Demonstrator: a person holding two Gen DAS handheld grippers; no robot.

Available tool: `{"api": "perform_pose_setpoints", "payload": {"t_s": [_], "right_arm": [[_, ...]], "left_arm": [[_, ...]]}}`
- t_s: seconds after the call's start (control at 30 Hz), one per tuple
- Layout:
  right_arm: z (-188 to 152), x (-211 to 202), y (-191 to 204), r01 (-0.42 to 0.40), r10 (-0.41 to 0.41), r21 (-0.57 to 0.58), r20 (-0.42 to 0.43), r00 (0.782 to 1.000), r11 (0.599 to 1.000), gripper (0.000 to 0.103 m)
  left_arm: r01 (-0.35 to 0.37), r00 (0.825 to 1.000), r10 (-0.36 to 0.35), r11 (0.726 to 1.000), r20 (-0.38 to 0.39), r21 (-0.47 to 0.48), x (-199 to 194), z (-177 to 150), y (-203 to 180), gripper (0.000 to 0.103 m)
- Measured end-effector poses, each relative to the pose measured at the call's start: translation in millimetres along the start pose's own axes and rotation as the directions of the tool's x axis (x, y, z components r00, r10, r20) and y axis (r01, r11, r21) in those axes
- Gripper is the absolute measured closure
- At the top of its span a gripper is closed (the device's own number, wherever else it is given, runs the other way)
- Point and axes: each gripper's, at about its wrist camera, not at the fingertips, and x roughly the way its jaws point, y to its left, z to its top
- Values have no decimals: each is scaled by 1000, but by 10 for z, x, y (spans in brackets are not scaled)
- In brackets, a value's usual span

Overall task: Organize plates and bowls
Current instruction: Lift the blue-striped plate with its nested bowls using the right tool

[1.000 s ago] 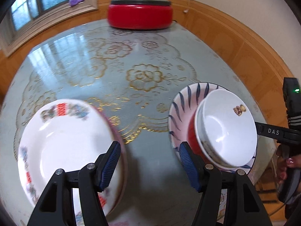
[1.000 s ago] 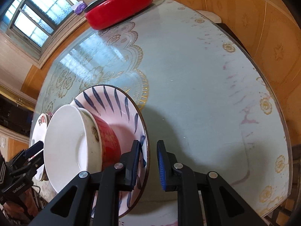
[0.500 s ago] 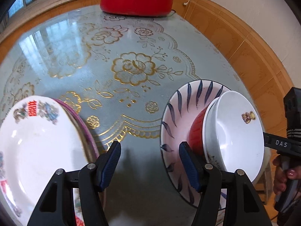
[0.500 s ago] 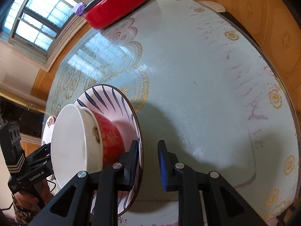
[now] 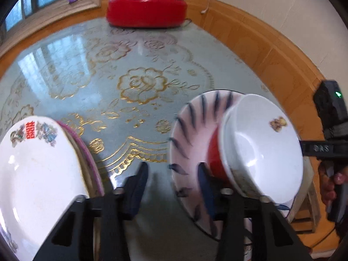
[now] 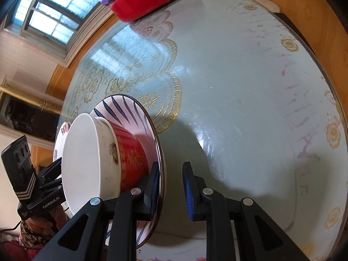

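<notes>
A pink plate with blue strokes (image 6: 130, 113) is tilted steeply above the table. It carries a red bowl (image 6: 130, 152) with a white bowl (image 6: 82, 163) nested inside. My right gripper (image 6: 170, 184) is shut on the plate's near rim. In the left wrist view the same pink plate (image 5: 191, 126) and white bowl (image 5: 261, 152) fill the right side. My left gripper (image 5: 173, 187) is closing. The plate's left rim shows in its gap, with the right finger over the plate's face. The pads do not visibly press. A white plate stack (image 5: 37, 169) sits at lower left.
A red lidded pot (image 5: 146, 13) stands at the table's far edge under a window. The glass-topped table (image 5: 130, 65) has a gold flower pattern and a wooden rim. A hand (image 5: 335, 184) grips the right tool's handle at far right.
The left gripper's jaws have narrowed a good deal. The pink plate with its bowls stands steeper in the right gripper. The left view has dropped slightly toward the table.
</notes>
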Motion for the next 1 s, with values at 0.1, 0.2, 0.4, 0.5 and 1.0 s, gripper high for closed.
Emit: {"api": "perform_pose_setpoints", "payload": {"t_s": [0.1,0.2,0.4,0.5,1.0], "right_arm": [[40,17,23,-4,3,-49,-8,1000,999,83],[88,46,58,-14,13,-78,-12,1000,997,83],[155,92,79,-28,27,-112,-13,1000,993,83],[144,100,72,-38,37,-115,-12,999,993,83],[58,70,238,16,-11,-217,22,1000,976,95]], "left_arm": [[-9,1000,9,1000,-15,30,27,-16,-60,82],[21,1000,-21,1000,-19,12,51,-15,-20,85],[56,998,-57,998,-29,-22,110,-33,5,88],[65,998,-66,997,-21,-35,128,-15,20,89],[29,998,-30,999,46,37,48,-98,-28,89]]}}
